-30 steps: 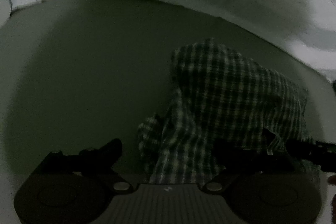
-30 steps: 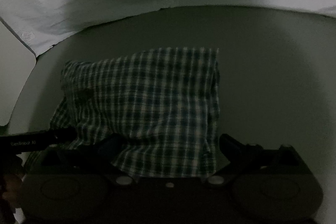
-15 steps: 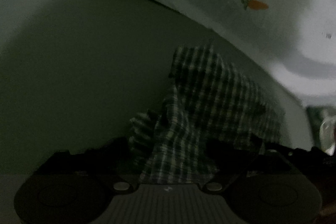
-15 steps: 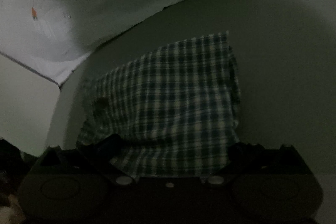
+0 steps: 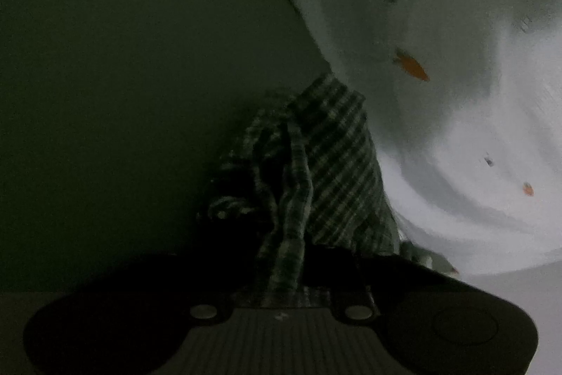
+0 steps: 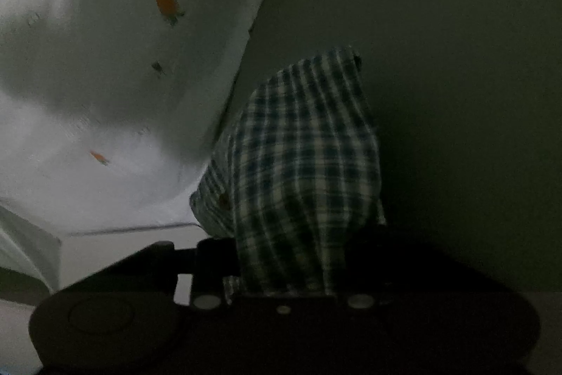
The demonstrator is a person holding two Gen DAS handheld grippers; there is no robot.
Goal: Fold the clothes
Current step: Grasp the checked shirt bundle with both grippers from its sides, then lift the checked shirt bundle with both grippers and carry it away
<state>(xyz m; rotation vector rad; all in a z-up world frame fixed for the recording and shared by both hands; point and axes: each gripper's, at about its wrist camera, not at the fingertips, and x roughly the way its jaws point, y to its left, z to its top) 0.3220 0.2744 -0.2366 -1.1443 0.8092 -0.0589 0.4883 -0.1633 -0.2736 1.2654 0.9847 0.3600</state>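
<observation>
- A green-and-white checked garment [image 5: 337,171] is seen lying bunched on a dark olive-green surface [image 5: 123,94], close against the edge of a white sheet printed with small orange carrots [image 5: 456,115].
- In the left wrist view, a narrow gathered fold of the checked cloth is drawn down between the jaws of the left gripper [image 5: 281,266]; the jaws are closing and appear to be pinched on that fold, though the fingers are nearly lost in the dim light.
- In the right wrist view, a broader bundle of the same garment [image 6: 302,164] is gathered between the jaws of the right gripper [image 6: 291,269]; these jaws are closing as well, with the cloth filling the gap between the dark fingers.
- The carrot-print sheet [image 6: 105,76] is shown to the left of the garment in the right wrist view, with the olive surface [image 6: 456,76] to its right.
- Both views are dark and slightly blurred.
</observation>
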